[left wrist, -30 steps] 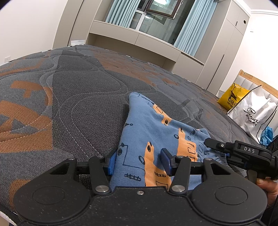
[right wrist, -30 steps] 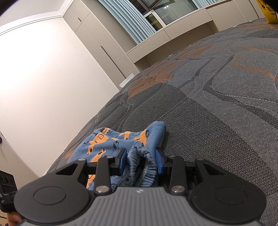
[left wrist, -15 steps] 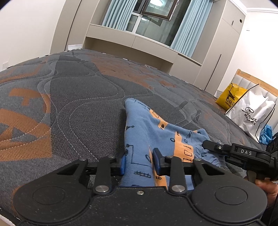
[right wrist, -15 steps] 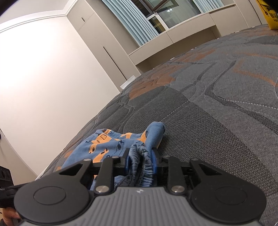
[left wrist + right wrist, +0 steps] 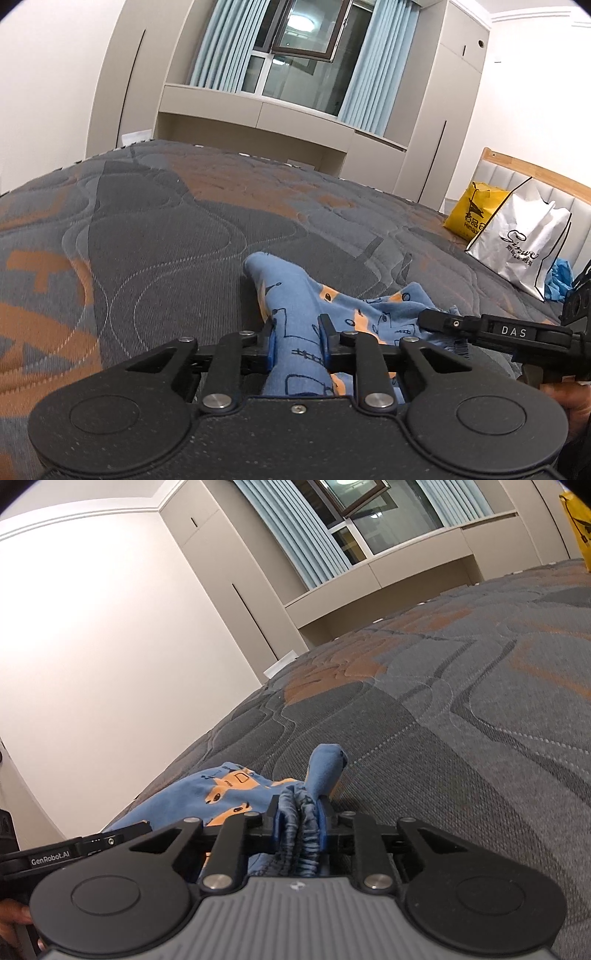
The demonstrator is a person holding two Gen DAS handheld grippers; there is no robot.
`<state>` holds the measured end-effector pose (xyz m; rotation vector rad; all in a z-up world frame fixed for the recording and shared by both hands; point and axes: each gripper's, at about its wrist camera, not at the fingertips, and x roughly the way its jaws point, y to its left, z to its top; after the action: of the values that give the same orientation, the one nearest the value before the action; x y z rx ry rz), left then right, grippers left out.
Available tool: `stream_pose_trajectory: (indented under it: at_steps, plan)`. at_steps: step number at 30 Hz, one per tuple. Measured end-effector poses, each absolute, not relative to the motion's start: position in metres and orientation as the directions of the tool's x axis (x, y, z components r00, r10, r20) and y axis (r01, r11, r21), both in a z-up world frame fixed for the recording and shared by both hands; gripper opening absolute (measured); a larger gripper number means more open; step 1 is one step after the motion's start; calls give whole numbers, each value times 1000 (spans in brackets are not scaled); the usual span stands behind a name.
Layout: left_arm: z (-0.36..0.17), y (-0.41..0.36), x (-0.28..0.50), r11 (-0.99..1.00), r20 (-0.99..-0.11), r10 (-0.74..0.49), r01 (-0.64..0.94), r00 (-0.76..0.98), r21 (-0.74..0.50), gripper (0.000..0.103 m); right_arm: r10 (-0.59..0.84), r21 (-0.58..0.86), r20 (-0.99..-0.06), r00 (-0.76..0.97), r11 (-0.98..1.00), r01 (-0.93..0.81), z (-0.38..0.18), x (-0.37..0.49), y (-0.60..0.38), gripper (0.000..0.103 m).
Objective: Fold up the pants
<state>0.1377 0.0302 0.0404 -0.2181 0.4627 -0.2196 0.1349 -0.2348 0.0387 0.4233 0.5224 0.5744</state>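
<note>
A: What is changed from a second ago?

B: In the left wrist view, the left gripper (image 5: 297, 338) was wide apart around the pants (image 5: 295, 317) a second ago. Now it is pinched shut on a bunched fold of the blue and orange cloth. More of the room is seen above the bed (image 5: 155, 236).

A: Where are the pants seen there?

B: They are spread on the bed, from the left gripper across to the right gripper (image 5: 424, 317), which is seen at the right edge. A white bag (image 5: 521, 243) and a yellow bag (image 5: 471, 214) are seen far off by the headboard.

A: And the right wrist view?

B: The right gripper (image 5: 298, 821) is squeezed tight on the gathered waistband. One pant end (image 5: 325, 768) is lifted up just past the fingers. The left gripper (image 5: 144, 827) is seen at the lower left, touching the cloth.
</note>
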Motion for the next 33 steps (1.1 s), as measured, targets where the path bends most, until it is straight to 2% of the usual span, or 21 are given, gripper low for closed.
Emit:
stream_pose_trajectory:
  at_steps: [7, 15, 24, 33]
  plan:
    - [53, 39, 167, 966, -379, -215, 140, 900, -218, 23, 608, 440, -328, 723, 776, -452, 62, 156, -214, 20]
    - [66, 63, 229, 975, -356, -150, 77, 922, -211, 23, 604, 366, -311, 733, 788, -494, 88, 218, -175, 20]
    - [62, 89, 290, 975, -394, -104, 15, 913, -223, 23, 597, 313, -327, 732, 800, -512, 90, 289, -132, 20]
    - [34, 99, 300, 966, -444, -110, -10, 889, -258, 23, 586, 313, -387, 712, 809, -497, 59, 320, -112, 20]
